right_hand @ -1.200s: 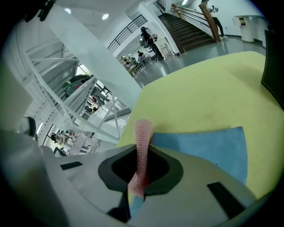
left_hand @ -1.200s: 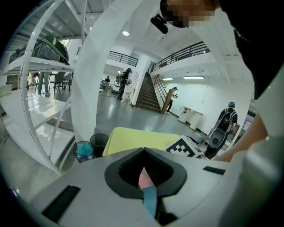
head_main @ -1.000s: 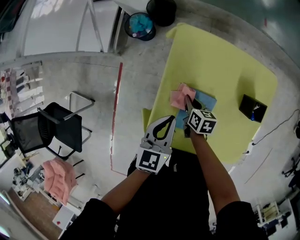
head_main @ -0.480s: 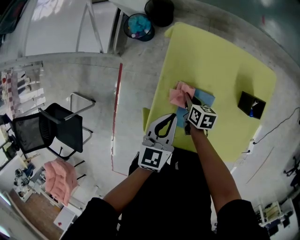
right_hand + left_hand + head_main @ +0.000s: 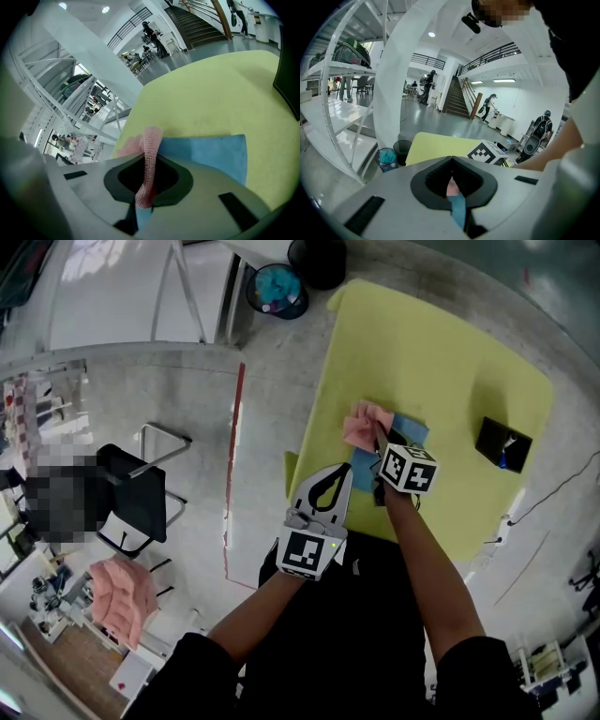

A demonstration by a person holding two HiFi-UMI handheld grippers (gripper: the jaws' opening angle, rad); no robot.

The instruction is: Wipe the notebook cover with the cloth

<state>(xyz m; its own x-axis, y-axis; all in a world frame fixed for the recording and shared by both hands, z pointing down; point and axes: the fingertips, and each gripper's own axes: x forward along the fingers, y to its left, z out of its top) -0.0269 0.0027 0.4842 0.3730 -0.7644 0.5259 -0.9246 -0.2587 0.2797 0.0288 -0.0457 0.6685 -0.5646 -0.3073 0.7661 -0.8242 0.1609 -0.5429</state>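
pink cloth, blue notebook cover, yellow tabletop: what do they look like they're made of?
Pink cloth: knitted or woven fabric; fine mesh texture, limp fold.
Blue notebook cover: smooth and matte, paper or plastic, can't tell which.
Yellow tabletop: flat matte sheet, faintly speckled; material unclear.

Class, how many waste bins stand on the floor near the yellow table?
2. A bin with blue contents stands by the far left corner of the yellow table; a black bin stands beside it, cut by the frame's top edge. More may be hidden.
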